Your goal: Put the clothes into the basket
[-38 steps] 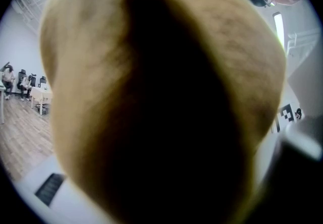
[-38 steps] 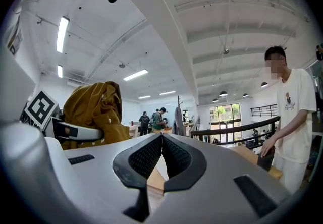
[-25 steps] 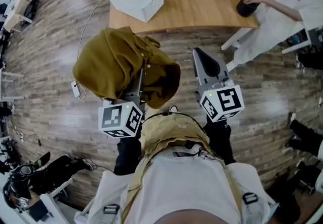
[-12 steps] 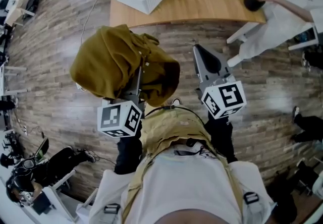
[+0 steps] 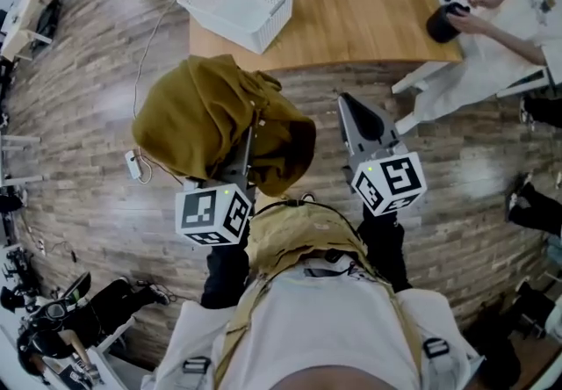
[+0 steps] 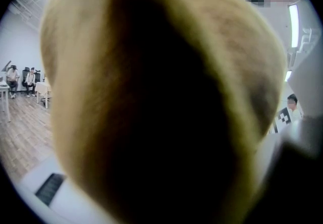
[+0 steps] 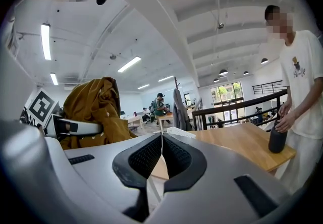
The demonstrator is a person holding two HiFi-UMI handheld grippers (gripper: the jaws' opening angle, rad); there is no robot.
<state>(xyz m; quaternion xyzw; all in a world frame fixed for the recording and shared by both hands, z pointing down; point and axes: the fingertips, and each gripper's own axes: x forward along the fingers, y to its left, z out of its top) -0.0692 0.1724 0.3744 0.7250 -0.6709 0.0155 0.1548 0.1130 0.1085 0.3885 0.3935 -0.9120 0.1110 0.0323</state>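
— Quickly, surface and room?
— Wood-plank floor (image 5: 79, 116). Light wooden table (image 5: 351, 2) at top centre of the head view. White perforated basket (image 5: 224, 21) sits on the table's upper-left corner. White cable (image 5: 149, 46) trails over the floor at left. Right gripper view shows a white ceiling, strip lights (image 7: 46, 41), a black railing (image 7: 237, 109) and people at desks far back.
— Task item?
— Mustard-brown jacket (image 5: 206, 120), centre-left, off the floor, below the table edge and apart from the basket. Left gripper (image 5: 246, 151) holds it. Cloth is bunched over the jaws and fills that gripper's whole view.
— Right gripper (image 7: 161, 140)?
— Jaws pressed together, nothing between them, right of the jacket.
— Anyone else?
— Person (image 5: 500, 37) upper right at the table, hand on a dark bottle (image 5: 443, 24).
— Writing, labels?
— Black-and-white square markers on the left cube (image 5: 212, 214) and right cube (image 5: 390, 184). Small print on the person's shirt, too small to read.
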